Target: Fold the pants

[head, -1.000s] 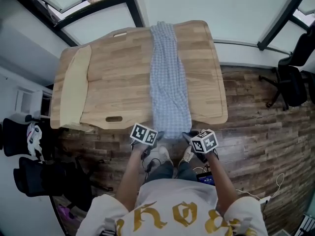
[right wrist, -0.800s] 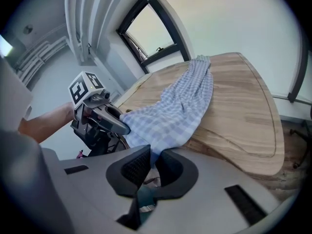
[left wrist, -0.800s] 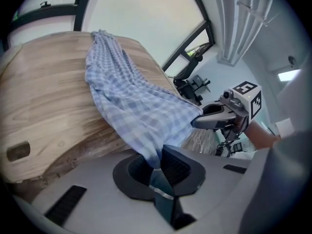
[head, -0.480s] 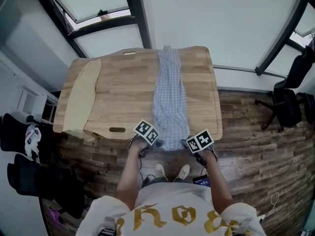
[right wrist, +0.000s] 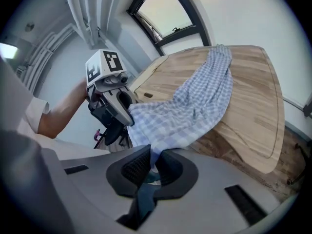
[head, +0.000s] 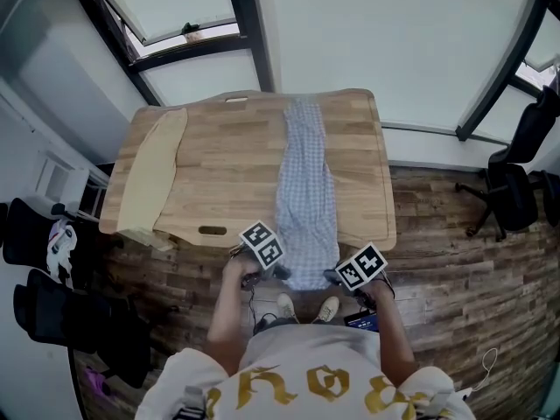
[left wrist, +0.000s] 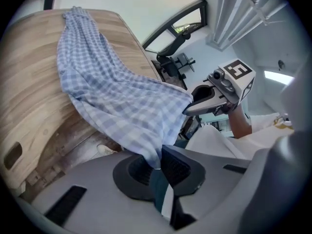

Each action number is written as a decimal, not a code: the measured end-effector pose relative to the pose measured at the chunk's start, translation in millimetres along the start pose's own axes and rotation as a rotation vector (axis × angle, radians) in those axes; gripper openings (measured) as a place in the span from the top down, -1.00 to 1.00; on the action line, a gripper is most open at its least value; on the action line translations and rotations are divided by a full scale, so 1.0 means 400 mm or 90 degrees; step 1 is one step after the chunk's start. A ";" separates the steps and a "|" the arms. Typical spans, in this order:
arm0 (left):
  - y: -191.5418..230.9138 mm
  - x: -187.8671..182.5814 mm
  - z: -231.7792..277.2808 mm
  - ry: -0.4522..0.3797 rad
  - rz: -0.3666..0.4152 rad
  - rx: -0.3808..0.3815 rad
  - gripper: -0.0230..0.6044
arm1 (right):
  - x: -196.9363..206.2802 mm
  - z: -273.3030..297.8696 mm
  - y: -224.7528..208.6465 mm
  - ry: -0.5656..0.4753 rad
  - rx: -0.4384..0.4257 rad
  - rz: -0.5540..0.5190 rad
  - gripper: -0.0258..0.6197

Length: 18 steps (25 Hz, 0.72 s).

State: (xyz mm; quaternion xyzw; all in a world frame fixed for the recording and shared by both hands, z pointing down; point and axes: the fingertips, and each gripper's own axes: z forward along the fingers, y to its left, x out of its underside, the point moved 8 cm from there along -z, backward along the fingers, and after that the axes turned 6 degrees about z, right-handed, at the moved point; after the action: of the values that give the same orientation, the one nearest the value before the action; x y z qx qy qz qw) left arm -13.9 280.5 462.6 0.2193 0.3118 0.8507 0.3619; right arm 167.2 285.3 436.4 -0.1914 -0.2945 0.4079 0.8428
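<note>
Head view: checked pants [head: 304, 182] lie lengthwise on the wooden table [head: 219, 164], running 12 to 6 o'clock, with the near end lifted off the edge. Left gripper [head: 280, 271] and right gripper [head: 332, 276] each clamp a near corner, jaws almost closed on cloth (thin bite). Risk: a corner could slip out, or an uneven pull could skew the fold.

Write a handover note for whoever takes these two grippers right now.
Left gripper: shut on the near left corner of the checked pants.
Right gripper: shut on the near right corner.
Pants: stretched lengthwise on the wooden table, near end held up past the table's near edge; a cream cloth lies at the table's left.
Done: both corners gripped.
To do: no fold made yet; probably carry the near end over toward the far end.
</note>
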 end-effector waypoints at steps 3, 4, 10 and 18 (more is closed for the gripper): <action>-0.046 0.029 0.014 0.046 0.019 0.037 0.76 | 0.026 -0.018 0.046 0.039 -0.016 -0.041 0.80; -0.057 0.034 0.015 0.055 0.023 0.046 0.76 | 0.031 -0.023 0.060 0.047 -0.019 -0.056 0.80; -0.091 0.021 -0.006 0.070 0.053 0.040 0.76 | 0.005 -0.064 0.073 0.035 -0.020 -0.088 0.80; -0.103 -0.080 -0.082 0.072 0.068 0.020 0.76 | -0.088 -0.134 0.036 0.013 -0.013 -0.138 0.80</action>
State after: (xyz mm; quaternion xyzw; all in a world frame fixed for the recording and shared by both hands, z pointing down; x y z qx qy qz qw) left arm 6.8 266.5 406.3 0.1927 0.3331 0.8749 0.2940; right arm 176.7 261.4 376.0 -0.1710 -0.3093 0.3093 0.8829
